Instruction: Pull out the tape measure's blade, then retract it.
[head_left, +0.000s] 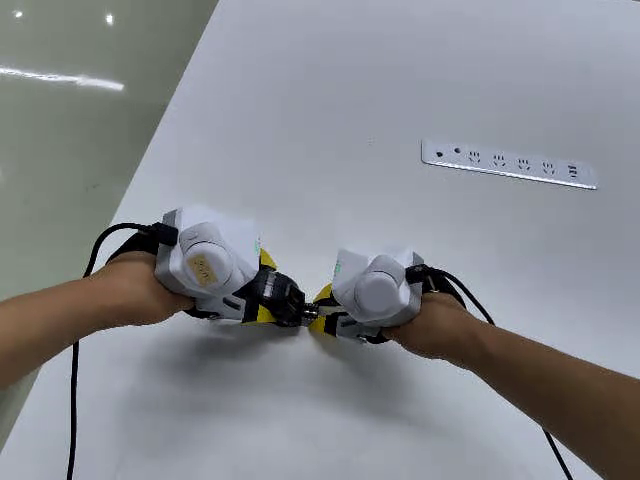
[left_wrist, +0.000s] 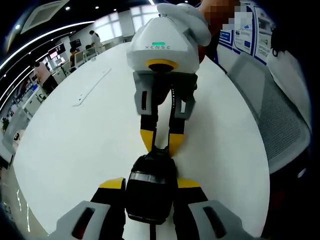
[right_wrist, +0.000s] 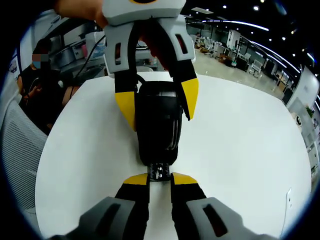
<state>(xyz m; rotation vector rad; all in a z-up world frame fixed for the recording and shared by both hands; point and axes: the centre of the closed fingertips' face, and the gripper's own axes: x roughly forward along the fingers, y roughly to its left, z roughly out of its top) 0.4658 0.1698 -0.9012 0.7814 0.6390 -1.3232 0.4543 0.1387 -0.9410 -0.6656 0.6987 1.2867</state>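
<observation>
A black tape measure (head_left: 281, 296) is held just above the white table (head_left: 330, 120), between the two grippers. My left gripper (head_left: 262, 289) is shut on its case (left_wrist: 150, 187), yellow pads pressing both sides. Facing it from the right, my right gripper (head_left: 318, 317) is shut on the blade's end hook (right_wrist: 159, 172) at the case's mouth. In the right gripper view the case (right_wrist: 159, 125) stands lengthwise between the left gripper's yellow fingertips (right_wrist: 126, 107). In the left gripper view the right gripper's fingertips (left_wrist: 147, 139) close at the case's far end. Almost no blade shows.
A white power strip (head_left: 508, 164) lies flat on the table at the back right. Black cables (head_left: 80, 330) trail from both grippers toward the near edge. The table's left edge borders a glossy floor (head_left: 70, 110). A mesh chair (left_wrist: 280, 125) stands beside the table.
</observation>
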